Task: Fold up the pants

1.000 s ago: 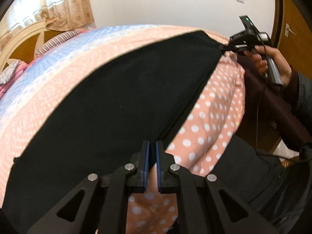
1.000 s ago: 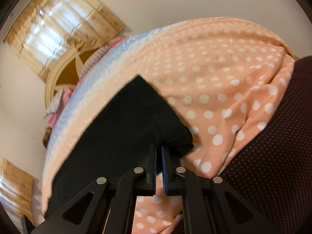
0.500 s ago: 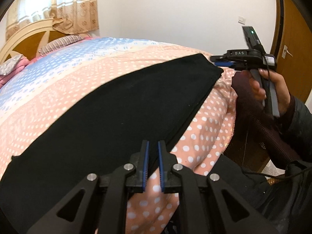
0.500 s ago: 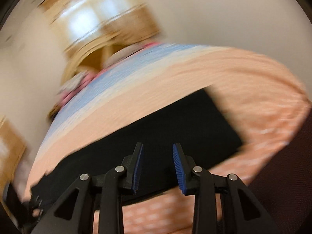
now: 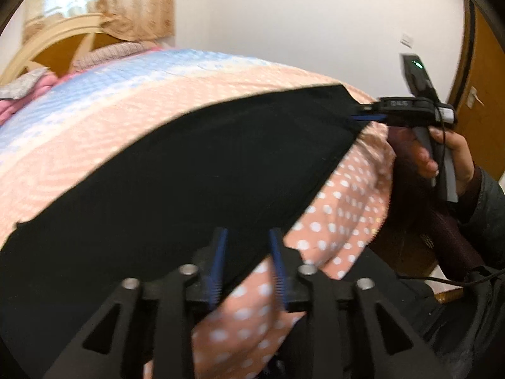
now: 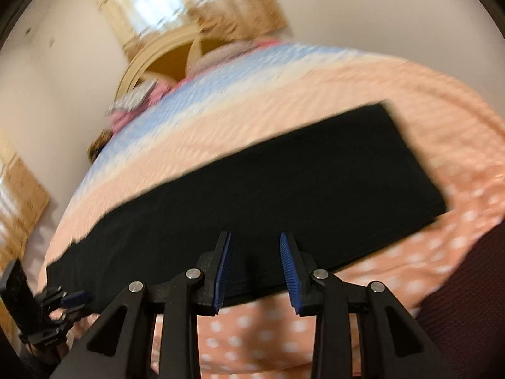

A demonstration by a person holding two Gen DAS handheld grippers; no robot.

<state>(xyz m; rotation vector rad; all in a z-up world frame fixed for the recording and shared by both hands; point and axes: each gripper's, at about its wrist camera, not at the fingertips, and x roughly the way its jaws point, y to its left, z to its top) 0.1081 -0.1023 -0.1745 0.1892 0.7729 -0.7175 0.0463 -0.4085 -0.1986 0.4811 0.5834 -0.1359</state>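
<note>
Left tool (image 5: 246,265) hangs released in its own view, blue pads apart over the near edge of the black pants (image 5: 176,183), which lie in a long flat band across the dotted bedspread (image 5: 341,208) on the bed. At the far right of that view the right tool (image 5: 369,112) sits at the pants' corner, held by a hand (image 5: 448,154); from this side its pads look close together and whether cloth is between them cannot be told. In the right wrist view the right tool (image 6: 255,268) shows its pads clearly parted with nothing between them, poised above the near long edge of the pants (image 6: 284,189), and the left tool (image 6: 74,298) appears small at the lower left, by the other end. The step seems to be taking a fresh grip for the next fold; it would go best if both tools pinch all layers at matching points on the same edge, then carry it over level so the ends meet squarely. Both views are blurred, the layer count is unreadable against the black cloth, and the pants' left end is cut off behind the tool frames.
</note>
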